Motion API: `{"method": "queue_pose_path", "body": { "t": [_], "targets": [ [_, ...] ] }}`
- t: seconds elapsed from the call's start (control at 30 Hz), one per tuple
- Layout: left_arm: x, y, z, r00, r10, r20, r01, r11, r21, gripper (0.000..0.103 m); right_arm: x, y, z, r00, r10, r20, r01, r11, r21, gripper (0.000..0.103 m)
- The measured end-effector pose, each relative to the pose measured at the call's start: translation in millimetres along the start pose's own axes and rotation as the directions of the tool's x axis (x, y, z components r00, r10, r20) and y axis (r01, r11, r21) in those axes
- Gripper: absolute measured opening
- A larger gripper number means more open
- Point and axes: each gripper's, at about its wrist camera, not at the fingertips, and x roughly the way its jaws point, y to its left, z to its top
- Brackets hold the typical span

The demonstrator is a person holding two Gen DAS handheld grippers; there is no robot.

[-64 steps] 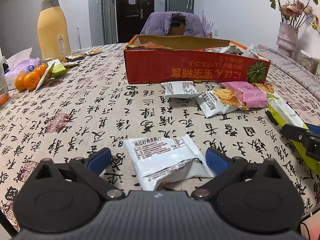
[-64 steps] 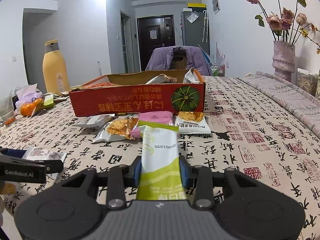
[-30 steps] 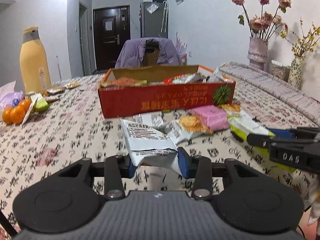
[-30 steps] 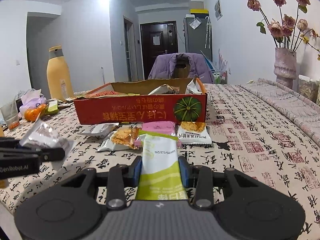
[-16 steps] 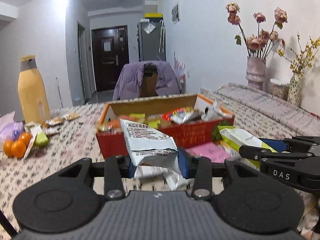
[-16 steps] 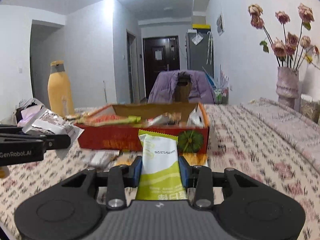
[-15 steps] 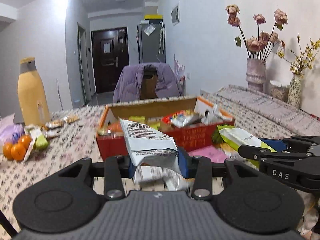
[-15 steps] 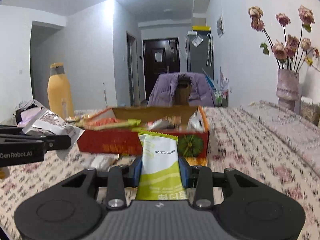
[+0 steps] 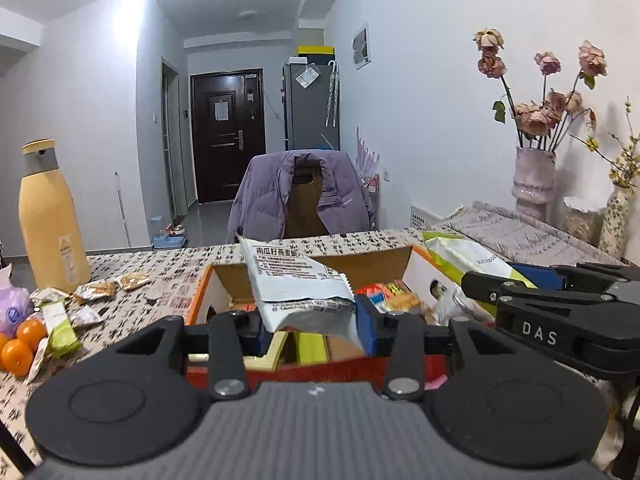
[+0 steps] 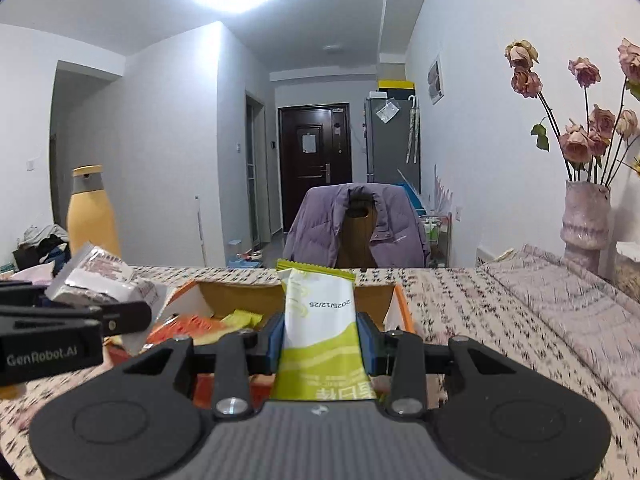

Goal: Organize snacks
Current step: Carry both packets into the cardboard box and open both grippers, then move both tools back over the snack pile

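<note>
My left gripper is shut on a white-and-grey snack packet and holds it over the near edge of the open red cardboard box, which holds several snacks. My right gripper is shut on a green-and-white snack packet and holds it over the same box. The right gripper and its packet show at the right of the left wrist view. The left gripper with its packet shows at the left of the right wrist view.
A tall yellow bottle stands on the patterned tablecloth at the left, with oranges and small snack packets near it. A chair with a purple jacket stands behind the table. A vase of dried roses stands at the right.
Both grippers have risen and moved forward with their packets, from near the table in front of the box to above the open box.
</note>
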Motion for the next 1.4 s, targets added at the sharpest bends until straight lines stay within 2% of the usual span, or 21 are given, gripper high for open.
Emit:
{"method": "queue_pose_path", "body": {
  "t": [0.4,0.67,0.8,0.87,0.93,1.0,1.03,1.07,1.1,1.23,1.4],
  "targets": [
    [78,5,11,0.999,-0.006,-0.044,0.005,1.0,-0.022,0.041,81,-13,17,0.998,-0.039,-0.059,0.04,0.999,0.017,0.037],
    [117,10,-1,0.997,0.027,-0.076,-0.029,0.999,-0.03,0.041,114,-15,-2,0.993,-0.071,-0.091,0.072,0.997,0.014,0.037],
    [126,11,-9,0.995,0.01,-0.094,-0.012,1.0,-0.021,0.042,120,-19,-7,0.991,-0.059,-0.119,0.062,0.998,0.02,0.037],
    [130,14,-12,0.994,0.02,-0.108,-0.023,0.999,-0.023,0.045,119,-21,-7,0.991,-0.058,-0.117,0.062,0.997,0.035,0.04],
    [130,18,-15,0.994,0.032,-0.109,-0.036,0.999,-0.038,0.056,117,-24,-8,0.992,-0.07,-0.109,0.075,0.996,0.047,0.043],
    [127,24,-16,0.995,0.04,-0.089,-0.046,0.997,-0.065,0.082,114,-29,-7,0.993,-0.064,-0.101,0.071,0.995,0.071,0.064],
    [124,27,-15,0.996,0.045,-0.072,-0.051,0.996,-0.078,0.087,112,-31,-7,0.994,-0.058,-0.09,0.066,0.994,0.088,0.084],
    [121,29,-15,0.997,0.05,-0.052,-0.055,0.994,-0.09,0.095,110,-33,-7,0.995,-0.056,-0.077,0.064,0.993,0.099,0.099],
    [117,31,-15,0.998,0.062,-0.029,-0.064,0.993,-0.104,0.103,107,-35,-6,0.997,-0.054,-0.062,0.061,0.992,0.112,0.103],
    [114,33,-13,0.996,0.085,-0.012,-0.086,0.988,-0.125,0.103,97,-39,-4,0.999,-0.042,-0.019,0.044,0.987,0.154,0.103],
    [114,33,-13,0.996,0.092,-0.02,-0.094,0.987,-0.134,0.103,96,-41,-3,0.999,-0.05,-0.01,0.051,0.986,0.157,0.103]
  ]
}}
